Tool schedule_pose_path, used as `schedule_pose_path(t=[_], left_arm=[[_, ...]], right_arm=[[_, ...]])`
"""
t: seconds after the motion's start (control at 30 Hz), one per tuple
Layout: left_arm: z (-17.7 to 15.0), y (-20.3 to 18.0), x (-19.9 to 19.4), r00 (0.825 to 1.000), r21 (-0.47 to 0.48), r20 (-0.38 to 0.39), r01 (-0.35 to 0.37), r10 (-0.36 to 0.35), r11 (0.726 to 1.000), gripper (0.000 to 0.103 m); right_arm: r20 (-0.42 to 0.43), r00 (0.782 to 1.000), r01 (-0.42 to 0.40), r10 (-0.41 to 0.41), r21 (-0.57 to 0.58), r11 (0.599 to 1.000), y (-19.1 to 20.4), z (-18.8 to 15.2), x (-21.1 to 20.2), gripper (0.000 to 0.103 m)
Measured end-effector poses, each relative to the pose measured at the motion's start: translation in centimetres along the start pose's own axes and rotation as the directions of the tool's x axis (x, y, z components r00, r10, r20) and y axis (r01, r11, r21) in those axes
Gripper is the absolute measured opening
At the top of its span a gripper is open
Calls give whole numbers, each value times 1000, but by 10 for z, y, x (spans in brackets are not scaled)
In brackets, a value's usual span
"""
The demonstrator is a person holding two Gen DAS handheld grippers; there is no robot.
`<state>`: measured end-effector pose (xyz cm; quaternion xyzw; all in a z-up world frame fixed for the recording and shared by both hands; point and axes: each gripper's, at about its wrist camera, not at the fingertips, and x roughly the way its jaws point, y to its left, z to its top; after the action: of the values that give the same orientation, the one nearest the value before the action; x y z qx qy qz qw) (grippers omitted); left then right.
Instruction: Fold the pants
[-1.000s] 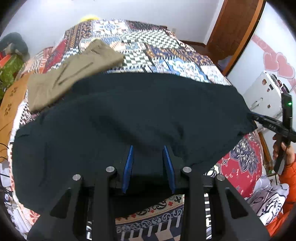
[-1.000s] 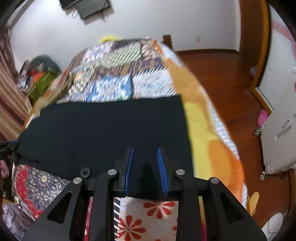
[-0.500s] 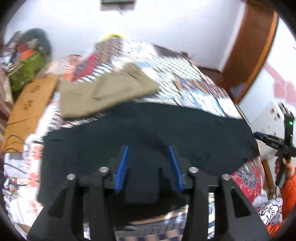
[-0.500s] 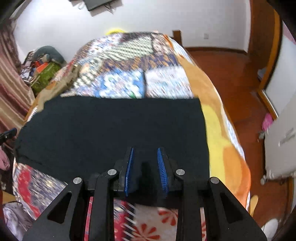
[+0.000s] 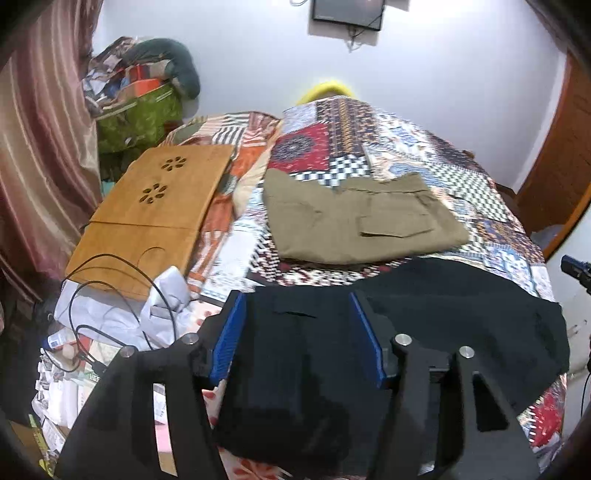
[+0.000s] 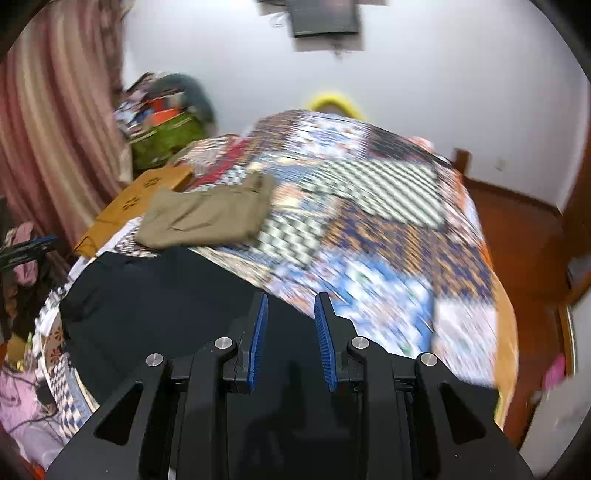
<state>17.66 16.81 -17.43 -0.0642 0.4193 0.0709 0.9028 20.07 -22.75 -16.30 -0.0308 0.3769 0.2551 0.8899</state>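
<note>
Black pants (image 5: 443,325) lie spread across the near end of a bed covered by a patchwork quilt (image 5: 391,147). The left gripper (image 5: 299,332) stands over the pants' left portion, its blue-padded fingers (image 5: 229,336) set wide apart with dark cloth lying between them; whether the pads touch the cloth cannot be told. The right gripper (image 6: 290,332) hangs over the pants' right edge (image 6: 166,314), its blue fingers (image 6: 256,339) likewise parted, cloth showing in the gap; that view is motion-blurred. A second, khaki pair of pants (image 5: 362,221), folded flat, rests on the quilt just beyond the black pair. To the left lies a wooden lap tray (image 5: 155,218) with flower-shaped cut-outs; black cables (image 5: 110,295) cross its near corner. Against the far wall beside a striped curtain (image 5: 40,147), a green bag (image 5: 144,118) is heaped with bundled cloth and papers, the single items indistinct. A dark screen (image 5: 347,13) is mounted on the wall.
</note>
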Motion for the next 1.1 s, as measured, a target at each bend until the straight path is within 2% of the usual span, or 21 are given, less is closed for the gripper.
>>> schedule_pose_path(t=[0.1, 0.17, 0.27, 0.4, 0.53, 0.67, 0.77, 0.9, 1.03, 1.1], left_arm=[[4, 16, 28, 999, -15, -47, 0, 0, 1000, 59], [3, 20, 43, 997, -21, -74, -2, 0, 1000, 59], [1, 27, 73, 992, -33, -129, 8, -12, 999, 59], [-4, 32, 101, 982, -55, -182, 39, -48, 998, 59], [-12, 42, 127, 965, -128, -241, 72, -101, 989, 59], [-17, 49, 133, 953, -197, -236, 147, -193, 969, 59], [-18, 51, 137, 946, -221, -234, 172, -223, 960, 59], [-16, 47, 135, 948, -212, -222, 181, -227, 960, 51], [-15, 44, 132, 959, -197, -196, 166, -205, 966, 43], [-15, 44, 128, 964, -193, -182, 157, -193, 969, 37]], right_arm=[[-8, 999, -32, 32, -62, 998, 22, 18, 22, 26], [-26, 999, -48, 45, -108, 993, 37, 26, 41, 31], [-70, 996, -71, 60, -168, 983, 54, 34, 69, 31], [-142, 986, -113, 82, -224, 968, 72, 44, 106, 32], [-202, 973, -162, 114, -242, 957, 88, 50, 137, 32], [-273, 949, -226, 158, -239, 944, 100, 52, 166, 32], [-320, 935, -243, 152, -271, 931, 114, 52, 185, 32], [-366, 918, -277, 155, -310, 910, 126, 48, 195, 32], [-390, 906, -307, 166, -335, 891, 137, 44, 199, 32], [-405, 901, -315, 157, -359, 879, 142, 41, 201, 24]])
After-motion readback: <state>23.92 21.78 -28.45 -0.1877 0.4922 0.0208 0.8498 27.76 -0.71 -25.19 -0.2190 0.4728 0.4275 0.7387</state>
